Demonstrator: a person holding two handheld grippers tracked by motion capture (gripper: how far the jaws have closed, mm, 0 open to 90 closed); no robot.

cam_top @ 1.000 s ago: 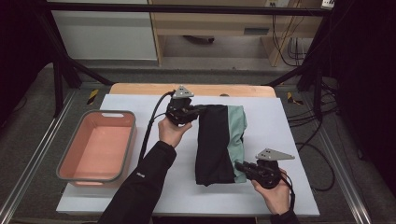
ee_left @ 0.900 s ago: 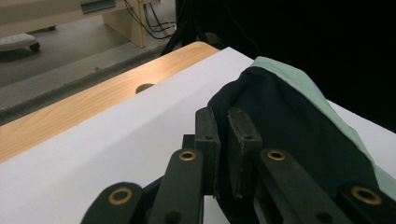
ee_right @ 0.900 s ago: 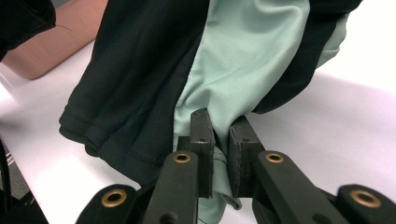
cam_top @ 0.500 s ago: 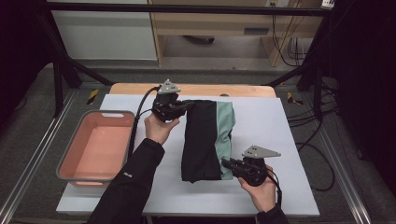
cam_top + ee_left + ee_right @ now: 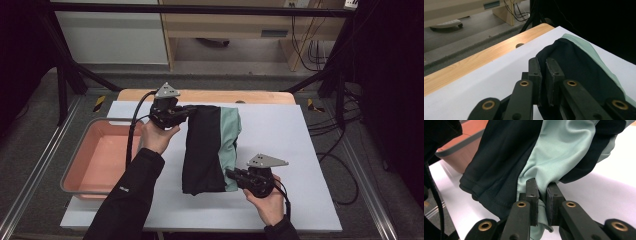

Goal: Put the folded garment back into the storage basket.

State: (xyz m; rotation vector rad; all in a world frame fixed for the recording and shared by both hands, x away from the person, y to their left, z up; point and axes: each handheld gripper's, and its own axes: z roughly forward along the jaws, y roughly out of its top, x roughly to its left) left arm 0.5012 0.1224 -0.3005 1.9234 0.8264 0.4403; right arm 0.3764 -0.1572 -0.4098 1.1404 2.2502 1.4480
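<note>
In the right gripper view, the right claw (image 5: 541,202) is clamped on a bunched fold of the garment (image 5: 544,155), its two black pads pinching mint-green fabric with a dark hem hanging to the left of the frame. The weave looks smooth and slightly shiny, and the stitched edge of the black panel shows plainly here, which the high view is too far off to give. In the upper left of this frame sits a corner of the salmon-pink tray (image 5: 461,145).

In the left gripper view, the left claw (image 5: 543,75) is likewise closed on the garment's black edge (image 5: 574,67), with a thin green strip running along the far side. Beyond it lies the pale worktop (image 5: 486,77) sheet and a light wooden board (image 5: 474,60) with a round hole.

The high view gives the whole layout: the garment (image 5: 210,145) is folded into a long strip in the centre of the frame, black on the left and green on the right, with the right claw (image 5: 231,173) at its lower right corner and the left claw (image 5: 189,109) at its upper left corner. The rounded plastic tray (image 5: 100,155) sits on the left.
</note>
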